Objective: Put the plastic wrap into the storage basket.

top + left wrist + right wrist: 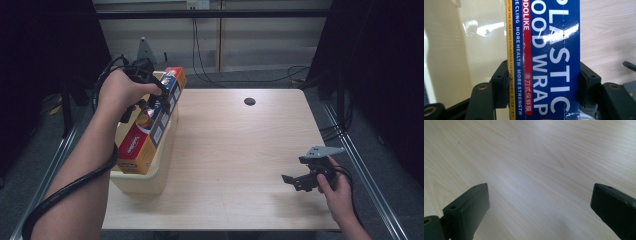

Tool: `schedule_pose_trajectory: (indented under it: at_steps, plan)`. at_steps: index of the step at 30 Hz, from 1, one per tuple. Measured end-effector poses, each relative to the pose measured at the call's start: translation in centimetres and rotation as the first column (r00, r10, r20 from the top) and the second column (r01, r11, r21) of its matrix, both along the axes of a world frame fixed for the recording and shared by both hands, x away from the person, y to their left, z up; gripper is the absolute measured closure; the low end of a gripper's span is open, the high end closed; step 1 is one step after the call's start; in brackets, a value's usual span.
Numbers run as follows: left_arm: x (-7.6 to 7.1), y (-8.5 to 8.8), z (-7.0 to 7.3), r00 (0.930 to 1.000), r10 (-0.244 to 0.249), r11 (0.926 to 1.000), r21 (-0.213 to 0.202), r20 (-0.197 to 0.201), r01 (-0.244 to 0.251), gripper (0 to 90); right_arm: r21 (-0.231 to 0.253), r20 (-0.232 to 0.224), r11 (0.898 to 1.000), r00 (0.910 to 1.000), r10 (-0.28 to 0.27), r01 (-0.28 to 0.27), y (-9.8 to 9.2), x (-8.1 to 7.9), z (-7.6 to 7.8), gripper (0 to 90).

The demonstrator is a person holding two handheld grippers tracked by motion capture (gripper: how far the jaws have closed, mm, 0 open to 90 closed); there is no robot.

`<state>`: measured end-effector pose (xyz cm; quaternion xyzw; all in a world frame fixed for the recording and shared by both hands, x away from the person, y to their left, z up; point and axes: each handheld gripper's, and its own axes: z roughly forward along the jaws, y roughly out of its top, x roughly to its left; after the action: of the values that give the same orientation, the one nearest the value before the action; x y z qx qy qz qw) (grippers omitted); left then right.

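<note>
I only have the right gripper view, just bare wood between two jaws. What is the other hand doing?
Observer: The left gripper is shut on a plastic wrap box.
Operator: Where is that box?
Observer: It leans lengthwise in a cream bin at the table's left edge.
Operator: And my gripper?
Observer: The right gripper is open, low over the table near its right front corner, well apart from the bin.

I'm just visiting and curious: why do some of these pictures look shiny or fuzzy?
High view: dim, dark room edges, and the table is evenly lit. Left gripper view: white glare streaks on the plastic wrap box and the cream bin. Right gripper view: a soft sheen on the wood, and the nearby black jaws look slightly soft.
</note>
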<state>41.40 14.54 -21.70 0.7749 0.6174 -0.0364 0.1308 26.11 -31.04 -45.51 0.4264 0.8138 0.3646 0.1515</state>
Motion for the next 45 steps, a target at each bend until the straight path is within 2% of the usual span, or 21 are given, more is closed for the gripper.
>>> schedule_pose_trajectory:
  at_steps: [14, 20, 22, 38, 41, 45]
  plan:
    - [-0.5, 1.5, 0.6, 0.9996, 0.027, 0.9996, 0.01, 0.008, -0.027, 40.7, 0.0, 0.002, 1.0, 1.0, 0.003, -0.003, 0.1, 0.0, 0.0, 1.9]
    - [-0.6, 2.0, 0.3, 0.9994, 0.033, 0.9994, 0.009, 0.009, -0.033, 40.6, -0.001, -0.003, 1.0, 1.0, 0.005, -0.005, 0.1, 0.0, -0.1, 1.9]
    - [-0.7, 2.0, 0.1, 0.9994, 0.036, 0.9992, 0.02, 0.004, -0.036, 40.7, -0.001, -0.002, 1.0, 1.0, 0.004, -0.004, 0.1, 0.0, -0.1, 1.9]
    - [-0.9, 2.8, -0.9, 0.9987, 0.051, 0.9987, 0.009, -0.008, -0.051, 40.6, -0.002, 0.0, 1.0, 1.0, 0.007, -0.007, 0.3, 0.2, -0.1, 1.9]
    - [-1.0, 3.0, -1.2, 0.9986, 0.054, 0.9984, 0.017, 0.002, -0.054, 40.6, -0.003, -0.002, 1.0, 1.0, 0.009, -0.009, 0.4, 0.2, -0.1, 1.9]
    - [-1.1, 3.3, -1.5, 0.9981, 0.06, 0.998, 0.018, -0.01, -0.06, 40.6, -0.004, 0.0, 1.0, 0.9999, 0.011, -0.011, 0.5, 0.3, 0.0, 1.9]
